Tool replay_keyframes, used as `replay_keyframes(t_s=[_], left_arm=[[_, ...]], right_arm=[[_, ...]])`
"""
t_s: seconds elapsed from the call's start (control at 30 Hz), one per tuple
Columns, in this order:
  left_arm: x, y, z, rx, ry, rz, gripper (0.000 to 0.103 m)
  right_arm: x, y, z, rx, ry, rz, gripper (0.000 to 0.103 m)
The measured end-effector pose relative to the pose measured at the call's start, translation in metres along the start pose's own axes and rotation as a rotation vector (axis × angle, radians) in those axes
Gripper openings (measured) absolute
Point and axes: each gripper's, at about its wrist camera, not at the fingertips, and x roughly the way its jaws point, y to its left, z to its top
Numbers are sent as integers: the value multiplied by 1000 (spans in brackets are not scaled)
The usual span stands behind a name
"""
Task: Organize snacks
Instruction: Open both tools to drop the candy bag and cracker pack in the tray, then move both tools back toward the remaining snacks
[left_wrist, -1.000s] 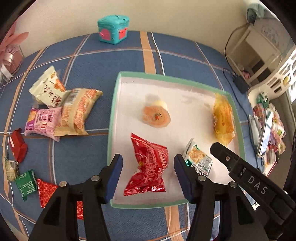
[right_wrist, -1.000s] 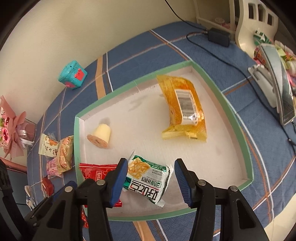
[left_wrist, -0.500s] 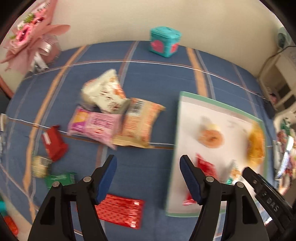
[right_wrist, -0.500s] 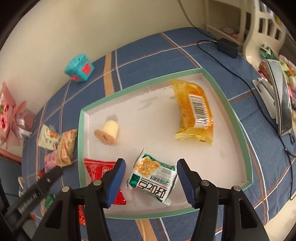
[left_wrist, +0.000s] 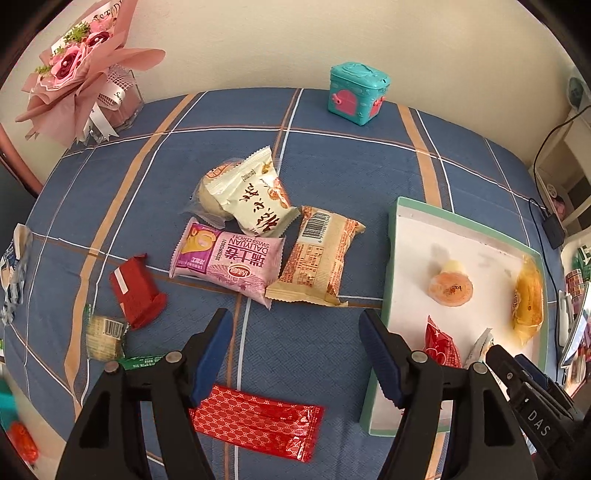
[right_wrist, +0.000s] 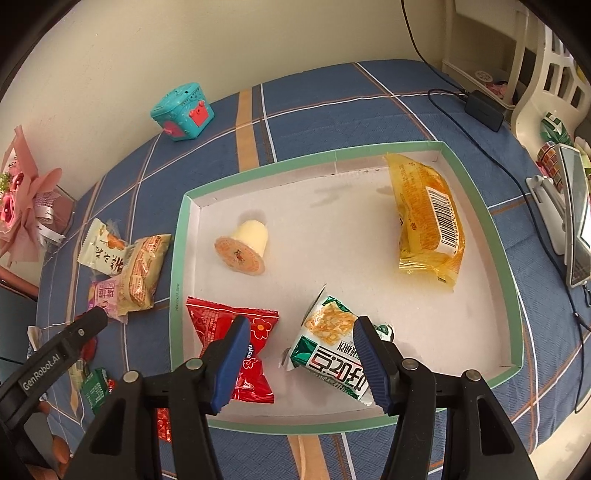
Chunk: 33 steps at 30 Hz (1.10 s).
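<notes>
A green-rimmed white tray (right_wrist: 480, 206) holds a yellow packet (right_wrist: 428, 218), a jelly cup (right_wrist: 245, 247), a red packet (right_wrist: 236, 332) and a green cracker packet (right_wrist: 328, 350). My right gripper (right_wrist: 299, 358) is open and empty above the tray's near side. My left gripper (left_wrist: 295, 350) is open and empty over the blue cloth, left of the tray (left_wrist: 391, 258). Ahead of it lie a pink packet (left_wrist: 229, 262), a tan packet (left_wrist: 321, 266), a cream packet (left_wrist: 255, 199) and a red flat packet (left_wrist: 255, 421).
A teal toy box (left_wrist: 356, 92) and a pink bouquet (left_wrist: 77, 70) stand at the back by the wall. Small red (left_wrist: 135, 291) and green (left_wrist: 140, 362) snacks lie at the left. A cable and adapter (right_wrist: 482, 107) and shelf clutter sit at the right.
My left gripper has swung left off the tray and now faces the loose snacks on the cloth. My right gripper has pulled back slightly over the tray.
</notes>
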Motion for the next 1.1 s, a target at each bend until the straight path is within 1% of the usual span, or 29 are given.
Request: replay_keyframes(t_s=[0.07,0.13,0.2,0.27,0.3,0.33,0.37,0.43,0.47,0.57,0.73,0.87,1.0,1.1], left_arm=[[0,-1,0,4,-3,-1,74],[-1,-1,1,6,-6,-2,78],[-1,-2,1,8,-10,0,80],[0,-2,1,17,-17,6,88],[0,-2,1,20,-22,11,95],[0,-1,1,24,-29,17,97],[0,-1,0,31,-35,28,98],[1,-1,0,39,-38,42,98],[1,-1,0,41,-38,50,99],[1,0,0,42,-44,57,100],[-2,0,0,38,-61,49,101],[-3,-1,-2,53,-73,42,101],[-5,0,-4,68,-72,46,101],[-5,5,-6,79,-61,45,101]], right_arm=[[1,0,0,-2,2,1,65],[2,1,0,-5,3,1,66],[2,1,0,-9,3,0,70],[3,1,0,-10,2,-3,75],[3,1,0,-11,0,-6,78],[3,1,0,-11,-3,-11,85],[3,1,0,-11,-8,-17,92],[4,1,1,-8,-12,-28,101],[3,0,1,-8,-13,-32,103],[3,0,1,-16,-21,-33,103],[4,2,-1,-28,-23,-21,103],[3,4,-3,-23,-27,-10,103],[4,6,-5,-32,-22,-21,103],[1,11,-8,-42,-33,-10,103]])
